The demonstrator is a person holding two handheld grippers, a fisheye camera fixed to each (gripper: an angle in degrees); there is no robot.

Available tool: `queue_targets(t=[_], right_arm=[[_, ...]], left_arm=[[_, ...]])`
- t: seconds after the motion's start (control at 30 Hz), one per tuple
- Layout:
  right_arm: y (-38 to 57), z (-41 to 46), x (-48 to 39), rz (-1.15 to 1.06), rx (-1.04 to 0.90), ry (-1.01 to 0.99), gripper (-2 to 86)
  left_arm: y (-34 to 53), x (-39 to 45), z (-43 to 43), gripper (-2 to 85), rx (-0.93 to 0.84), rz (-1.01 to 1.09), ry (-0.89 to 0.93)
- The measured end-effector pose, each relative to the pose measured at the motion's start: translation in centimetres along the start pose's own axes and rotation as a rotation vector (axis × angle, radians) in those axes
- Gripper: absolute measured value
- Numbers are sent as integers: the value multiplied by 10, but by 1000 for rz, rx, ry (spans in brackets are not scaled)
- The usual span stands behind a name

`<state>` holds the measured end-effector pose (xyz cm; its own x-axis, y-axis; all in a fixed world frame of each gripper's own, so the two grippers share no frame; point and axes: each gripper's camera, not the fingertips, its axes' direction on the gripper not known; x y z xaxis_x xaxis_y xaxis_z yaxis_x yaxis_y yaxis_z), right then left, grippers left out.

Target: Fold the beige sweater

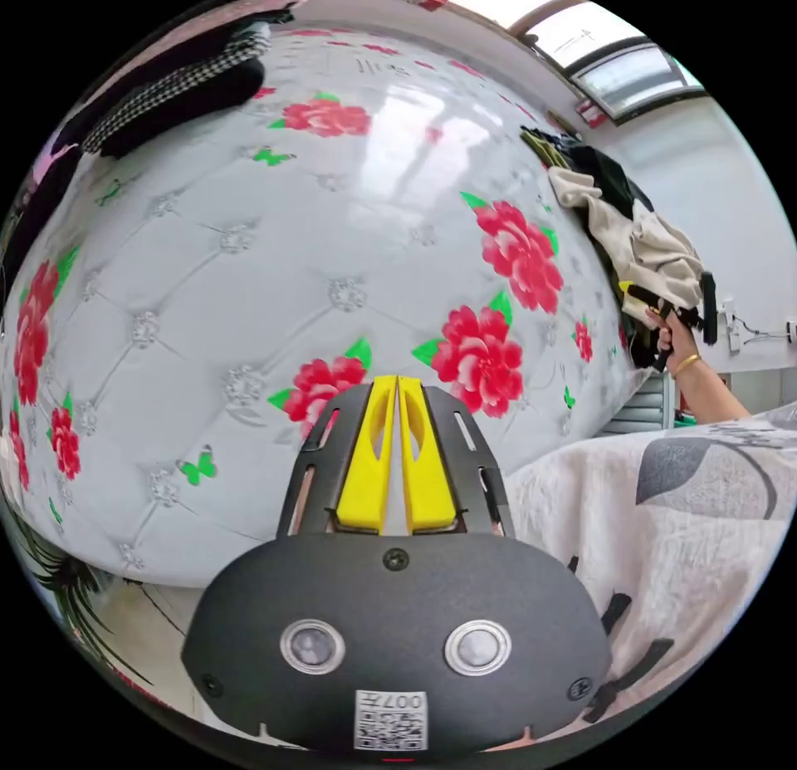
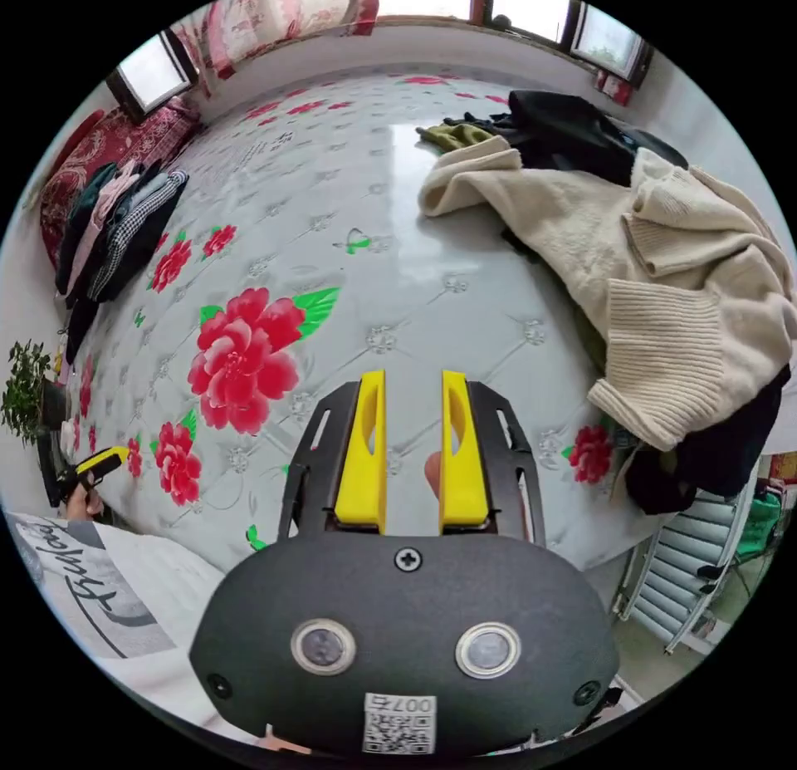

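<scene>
Left gripper view looks across a bed with a glossy white quilted cover printed with red flowers and green butterflies (image 1: 249, 305). The left gripper (image 1: 397, 388) hangs above the near edge of it, its two yellow fingers (image 1: 369, 454) drawn together with a thin slit between them and nothing held. At the far right side of the bed, the beige knitted sweater (image 1: 647, 255) lies crumpled on a heap of dark clothes (image 1: 610, 176). Just beside that heap a hand (image 1: 677, 334) grips the right gripper (image 1: 664, 301); from this angle I cannot tell how its fingers stand. A stack of folded dark and checked garments (image 1: 174, 85) sits at the far left corner.

Right gripper view shows the right gripper (image 2: 413, 388) over the bed cover (image 2: 332, 222), its yellow fingers (image 2: 461, 454) parted by a clear gap and empty. The sweater (image 2: 647, 288) lies bunched to the right, near the gripper but not touching it, a ribbed cuff hanging at the bed's edge and the dark clothes (image 2: 573, 126) under and behind it. The folded stack (image 2: 116, 222) rests far left. The left gripper (image 2: 95, 464) shows low on the left, held in a hand (image 2: 80, 504).
</scene>
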<state>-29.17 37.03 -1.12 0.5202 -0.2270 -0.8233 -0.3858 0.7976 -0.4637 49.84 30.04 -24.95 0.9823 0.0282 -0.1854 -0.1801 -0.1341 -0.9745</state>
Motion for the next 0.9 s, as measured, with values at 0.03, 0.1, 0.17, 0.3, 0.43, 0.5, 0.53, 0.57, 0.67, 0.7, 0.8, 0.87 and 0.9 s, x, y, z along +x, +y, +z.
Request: queue_targets(t=[0.03, 0.1, 0.17, 0.3, 0.43, 0.5, 0.53, 0.57, 0.67, 0.7, 0.8, 0.87, 0.9], right_arm=[[3, -12, 20, 55, 38, 47, 88], [7, -29, 48, 130, 93, 100, 94], [10, -43, 73, 183, 136, 147, 100], [0, -41, 113, 164, 87, 198, 108], [-20, 7, 146, 159, -181, 228, 67], [-20, 18, 149, 176, -241, 303, 34], [-17, 15, 148, 186, -209, 318, 18], [-15, 13, 147, 176, -185, 277, 15], [2, -4, 142, 132, -36, -63, 7], [10, -11, 139, 137, 25, -127, 8], [28, -41, 135, 208, 214, -47, 21], [38, -72, 140, 302, 367, 107, 43], [41, -90, 146, 333, 444, 180, 59]], left_arm=[[1, 26, 13, -10, -50, 38, -7], [-2, 69, 39, -10, -141, 127, -49], [-5, 89, 57, -10, -199, 166, -108], [-9, 104, 60, -10, -176, 269, -191], [-16, 95, 59, -10, -162, 203, -164], [-17, 92, 59, -10, -141, 172, -168], [-17, 91, 58, -10, -135, 162, -170], [-17, 91, 57, -10, -124, 136, -176], [-16, 90, 55, -10, -112, 64, -190], [-16, 90, 54, -10, -112, 52, -189], [-9, 89, 51, -10, -102, 16, -156], [1, 90, 48, -10, -88, 2, -130], [7, 90, 47, -10, -84, 5, -122]])
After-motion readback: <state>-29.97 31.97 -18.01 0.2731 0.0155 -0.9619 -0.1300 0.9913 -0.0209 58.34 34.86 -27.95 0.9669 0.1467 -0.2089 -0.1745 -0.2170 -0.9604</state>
